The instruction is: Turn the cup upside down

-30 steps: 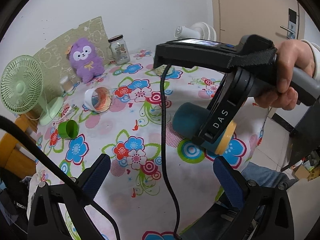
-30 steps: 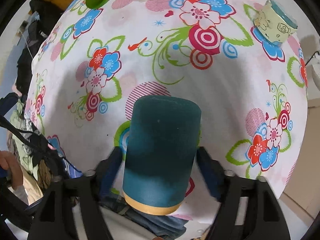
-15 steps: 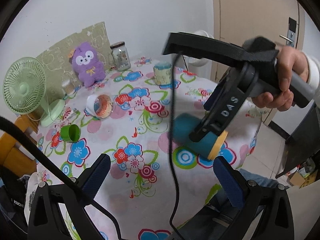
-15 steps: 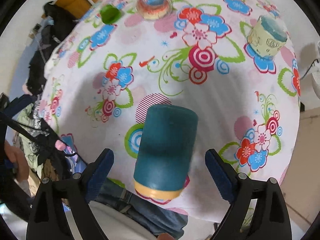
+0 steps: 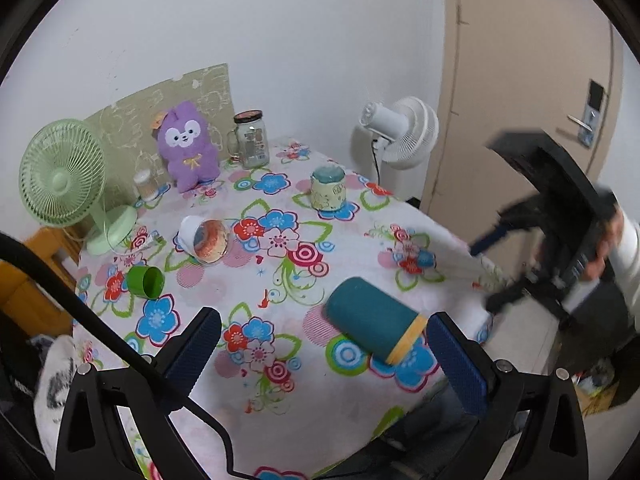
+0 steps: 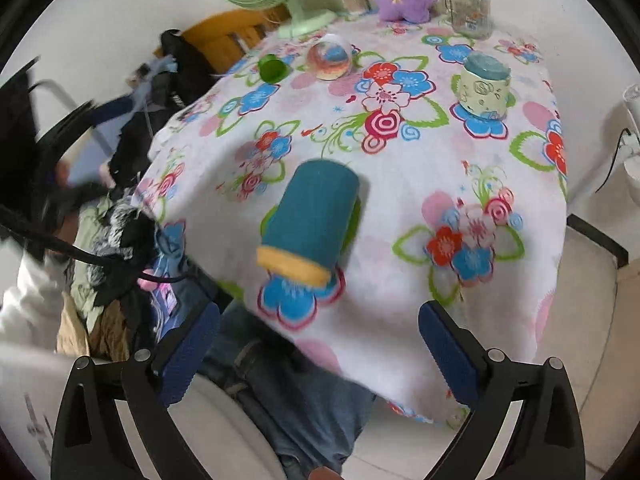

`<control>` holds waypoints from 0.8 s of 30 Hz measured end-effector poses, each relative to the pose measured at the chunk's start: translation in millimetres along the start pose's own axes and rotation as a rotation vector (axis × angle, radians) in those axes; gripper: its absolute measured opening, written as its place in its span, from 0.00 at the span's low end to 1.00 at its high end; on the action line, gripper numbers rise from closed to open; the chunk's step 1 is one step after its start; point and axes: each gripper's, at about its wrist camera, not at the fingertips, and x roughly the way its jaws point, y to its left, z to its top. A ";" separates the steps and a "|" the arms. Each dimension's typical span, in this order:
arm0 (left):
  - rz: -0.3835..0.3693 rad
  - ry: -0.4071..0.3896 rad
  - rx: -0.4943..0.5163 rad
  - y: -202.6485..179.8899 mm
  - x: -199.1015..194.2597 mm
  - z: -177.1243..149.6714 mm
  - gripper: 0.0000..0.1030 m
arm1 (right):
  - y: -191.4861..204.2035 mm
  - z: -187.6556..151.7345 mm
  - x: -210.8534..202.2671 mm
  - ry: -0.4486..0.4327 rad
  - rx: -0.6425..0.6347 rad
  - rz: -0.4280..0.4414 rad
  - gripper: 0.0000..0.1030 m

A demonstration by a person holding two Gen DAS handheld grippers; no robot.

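Note:
A teal cup point(image 5: 372, 330) with a yellow rim band lies on its side on the floral tablecloth point(image 5: 224, 288), near the table's front edge, rim towards the edge. My left gripper point(image 5: 320, 340) is open just in front of it, fingers apart and holding nothing. In the right wrist view the same teal cup point(image 6: 312, 220) lies well ahead of my right gripper point(image 6: 318, 326), which is open and hangs off the table edge above a person's lap. The blurred right gripper point(image 5: 560, 236) also shows at the far right of the left wrist view.
A green cup point(image 5: 146, 282) and a white patterned cup point(image 5: 204, 238) lie on their sides at mid-left. A pale mug point(image 5: 328, 192) stands further back. A green fan point(image 5: 64, 172), purple plush point(image 5: 186, 144) and jar point(image 5: 250, 144) line the far side. A white fan point(image 5: 400, 132) stands off the table.
My right gripper opened, let go of the teal cup and drew back off the table edge. The cup now lies alone on its side. The left gripper stayed open and rose slightly.

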 end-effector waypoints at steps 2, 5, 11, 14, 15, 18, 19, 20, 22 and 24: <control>-0.003 -0.003 -0.044 -1.5 3.7 3.4 1.00 | -7.0 -15.2 -6.0 -0.014 -0.001 0.007 0.98; -0.029 0.013 -0.117 -5.6 11.3 6.8 1.00 | -19.5 -34.6 -11.0 -0.022 0.007 0.047 0.98; -0.058 0.065 -0.259 -19.0 37.0 15.7 1.00 | -51.6 -62.9 -13.5 -0.033 0.067 0.063 0.98; -0.038 0.128 -0.332 -22.9 55.4 19.6 1.00 | -61.7 -71.9 -11.3 -0.041 0.078 0.082 0.98; -0.052 0.148 -0.376 -23.4 62.6 19.6 1.00 | -63.7 -74.8 -9.4 -0.043 0.078 0.092 0.98; -0.072 0.206 -0.441 -28.6 81.4 19.5 1.00 | -66.0 -81.5 -3.4 -0.046 0.065 0.123 0.98; -0.069 0.212 -0.453 -30.5 86.2 19.0 1.00 | -65.8 -83.4 -1.4 -0.049 0.059 0.123 0.98; -0.054 0.220 -0.458 -33.0 91.6 18.5 1.00 | -65.6 -85.0 -0.2 -0.052 0.054 0.121 0.98; -0.015 0.238 -0.461 -37.1 102.4 18.0 1.00 | -63.1 -88.9 2.6 -0.066 0.036 0.099 0.98; 0.011 0.252 -0.470 -39.1 111.5 17.2 1.00 | -59.7 -92.8 2.0 -0.106 0.023 0.049 0.98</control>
